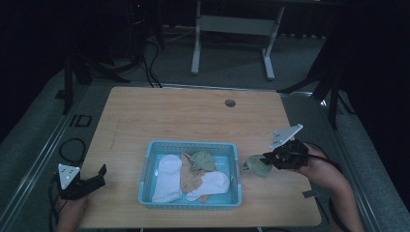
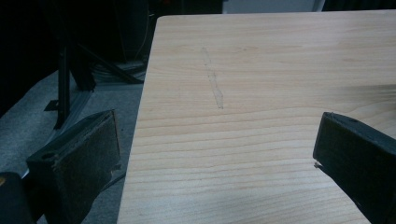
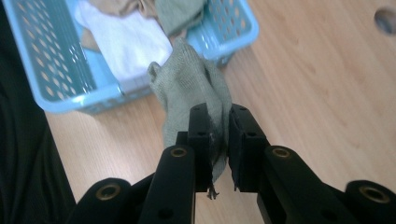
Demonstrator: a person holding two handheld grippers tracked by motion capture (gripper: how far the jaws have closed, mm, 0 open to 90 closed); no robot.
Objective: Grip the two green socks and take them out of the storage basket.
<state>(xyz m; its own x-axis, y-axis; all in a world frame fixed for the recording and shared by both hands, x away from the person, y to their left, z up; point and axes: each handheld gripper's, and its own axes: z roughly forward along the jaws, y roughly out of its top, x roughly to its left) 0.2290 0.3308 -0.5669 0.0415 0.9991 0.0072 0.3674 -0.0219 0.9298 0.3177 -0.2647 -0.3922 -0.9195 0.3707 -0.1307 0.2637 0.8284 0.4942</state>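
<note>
Two hand-held grippers at the worktop's near corners, one gaping, one clamped

The left hand-held gripper (image 1: 96, 178) sits low at the near left corner of the worktop (image 1: 193, 116), its grey three-cornered plate up and its jaws standing wide apart, pointing in over the left edge; the person's left hand (image 1: 72, 208) comes up from the near edge behind it. The right hand-held gripper (image 1: 265, 158) is held above the worktop near the right edge, aimed leftward, its jaws pressed close on a grey-green sock (image 3: 194, 91). The right forearm (image 1: 341, 193) runs back to the near right corner.
</note>
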